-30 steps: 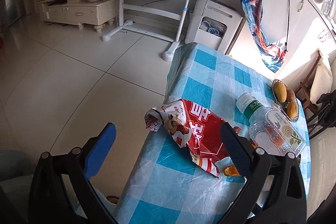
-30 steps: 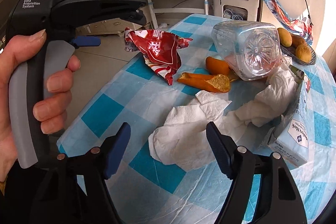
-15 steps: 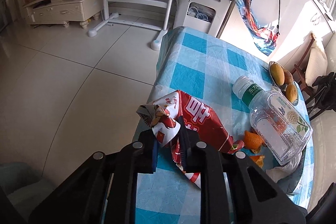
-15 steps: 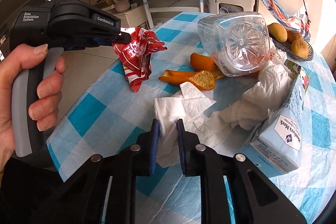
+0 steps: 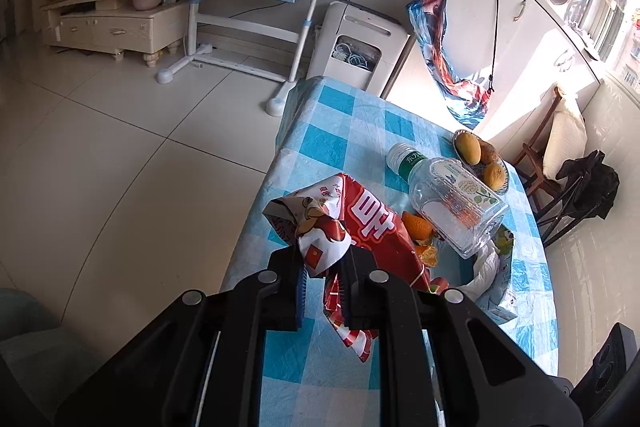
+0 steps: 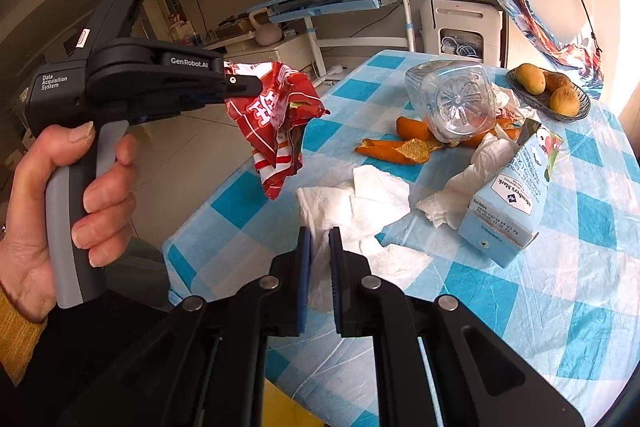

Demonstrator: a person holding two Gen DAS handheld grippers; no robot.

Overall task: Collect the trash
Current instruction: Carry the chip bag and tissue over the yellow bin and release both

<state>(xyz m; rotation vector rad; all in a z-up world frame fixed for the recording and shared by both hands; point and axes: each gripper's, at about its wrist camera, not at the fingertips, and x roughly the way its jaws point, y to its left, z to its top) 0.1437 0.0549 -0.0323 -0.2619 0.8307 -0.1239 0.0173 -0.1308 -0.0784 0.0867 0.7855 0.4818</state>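
Observation:
A crumpled red snack bag (image 5: 372, 223) hangs in the air off the table's left edge, with my left gripper (image 5: 322, 267) shut on its near end. The right wrist view shows the same bag (image 6: 276, 119) dangling from the left gripper (image 6: 250, 87), held by a person's hand (image 6: 80, 195). My right gripper (image 6: 319, 251) is shut on the near edge of a white tissue (image 6: 360, 203), the rest of which lies on the blue-checked tablecloth (image 6: 580, 267).
A clear plastic bottle (image 6: 452, 103) lies on its side over orange peels (image 6: 400, 147). Beside them are more tissue (image 6: 460, 187), a light blue carton (image 6: 508, 203) and a fruit bowl (image 6: 548, 95). A chair (image 5: 560, 163) stands past the table; tiled floor (image 5: 120, 147) lies left.
Both grippers went from open to shut. The left one closed on the red bag and lifted it off the table. The right one closed on the tissue's edge.

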